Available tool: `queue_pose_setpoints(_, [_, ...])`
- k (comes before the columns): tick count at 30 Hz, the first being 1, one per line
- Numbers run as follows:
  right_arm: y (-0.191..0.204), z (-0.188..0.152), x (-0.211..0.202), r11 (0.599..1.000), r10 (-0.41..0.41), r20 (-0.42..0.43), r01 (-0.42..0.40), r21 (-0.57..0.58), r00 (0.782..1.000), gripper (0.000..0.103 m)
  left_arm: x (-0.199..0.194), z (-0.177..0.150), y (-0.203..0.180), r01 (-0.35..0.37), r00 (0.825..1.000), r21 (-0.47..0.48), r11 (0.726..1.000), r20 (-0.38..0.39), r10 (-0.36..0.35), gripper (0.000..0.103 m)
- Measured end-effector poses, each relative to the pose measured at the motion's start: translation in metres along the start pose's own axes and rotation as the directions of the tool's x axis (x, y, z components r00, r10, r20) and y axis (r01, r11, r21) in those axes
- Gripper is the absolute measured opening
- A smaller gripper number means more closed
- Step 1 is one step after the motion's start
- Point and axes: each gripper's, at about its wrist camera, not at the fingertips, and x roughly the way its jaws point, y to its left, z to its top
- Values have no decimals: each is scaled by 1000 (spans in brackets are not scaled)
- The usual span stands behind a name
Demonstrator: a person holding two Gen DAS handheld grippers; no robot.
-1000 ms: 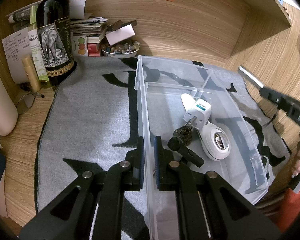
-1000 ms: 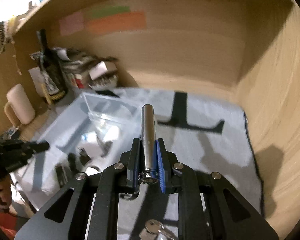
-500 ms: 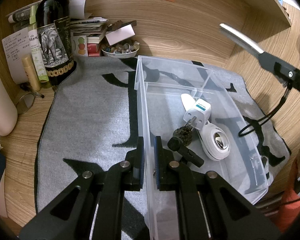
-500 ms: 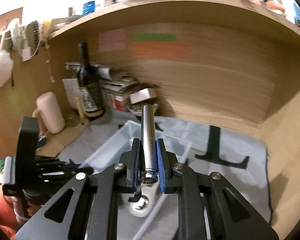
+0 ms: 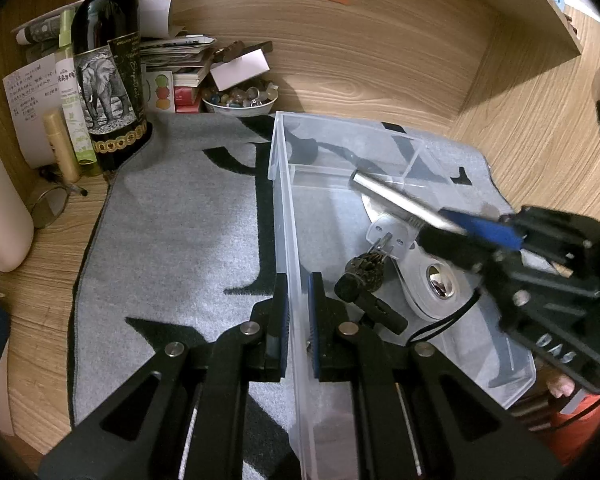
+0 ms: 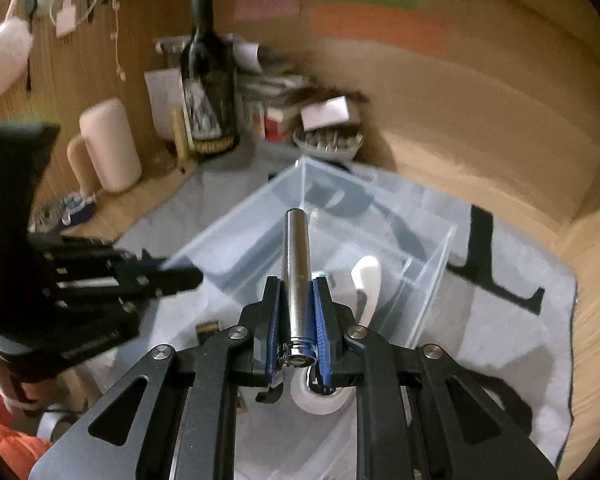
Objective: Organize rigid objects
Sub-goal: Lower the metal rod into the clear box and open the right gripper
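Grey mat [image 5: 172, 216] with black lettering covers the wooden counter [image 5: 40, 248]. On it, centre frame, sits the clear plastic bin [image 5: 288, 216]; the left tool [image 5: 297, 312] is clamped on its left wall. Upper left, a wine bottle [image 5: 108, 68] has an elephant label, script too small to read. The right tool [image 6: 297, 312] grips a steel cylinder [image 6: 297, 268] over the bin, and its body reads "DAS".
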Motion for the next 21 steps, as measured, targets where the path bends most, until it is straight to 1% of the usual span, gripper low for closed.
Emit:
queue_pose_setpoints(5, [3, -6, 12, 1000, 10, -62, -11, -15, 998, 14, 0, 0, -1, 1, 1000, -2, 1000, 1, -1, 8])
queue_pose_setpoints(10, [8, -11, 18, 999, 11, -101, -15, -41, 995, 14, 0, 0, -2, 1, 1000, -3, 1000, 2, -1, 8])
queue_pose_setpoints(16, [7, -12, 24, 999, 9, -144, -16, -43, 990, 15, 0, 0, -1, 2, 1000, -4, 1000, 1, -2, 8])
queue_pose_setpoints(21, [8, -11, 22, 999, 6, -147, -12, -39, 989, 15, 0, -1, -2, 1, 1000, -4, 1000, 1, -1, 8])
